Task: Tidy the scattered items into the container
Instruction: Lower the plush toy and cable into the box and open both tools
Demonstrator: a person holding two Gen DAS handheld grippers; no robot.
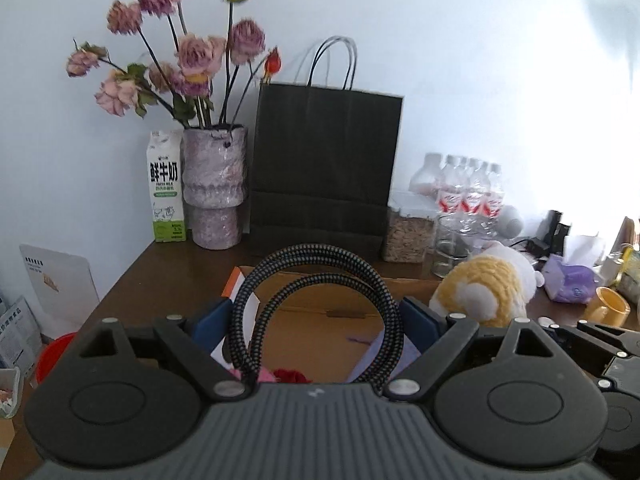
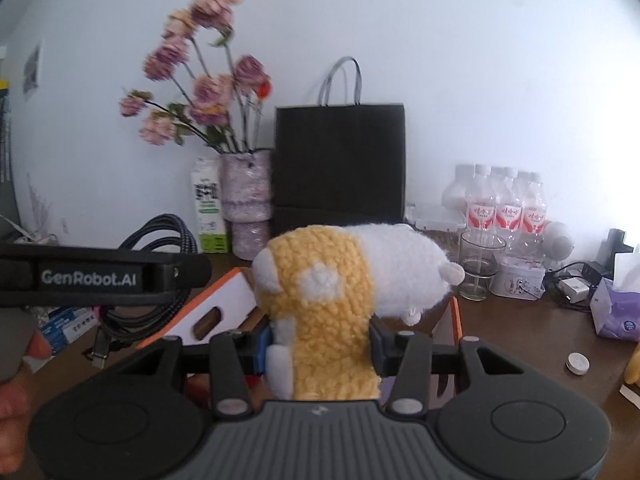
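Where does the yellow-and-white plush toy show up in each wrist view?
Left wrist view: the plush toy sits at right of centre, beside the cardboard box.
Right wrist view: the plush toy fills the centre, gripped between the right tongs.
Shared landmark: the black paper bag standing against the wall.

Coiled braided cable (image 1: 316,304) and plush toy (image 2: 332,300) above cardboard box (image 1: 320,308).

plush toy (image 2: 340,280) yellow-white; cable (image 1: 316,300) black-grey braid; bag (image 1: 324,168) seemingly black.
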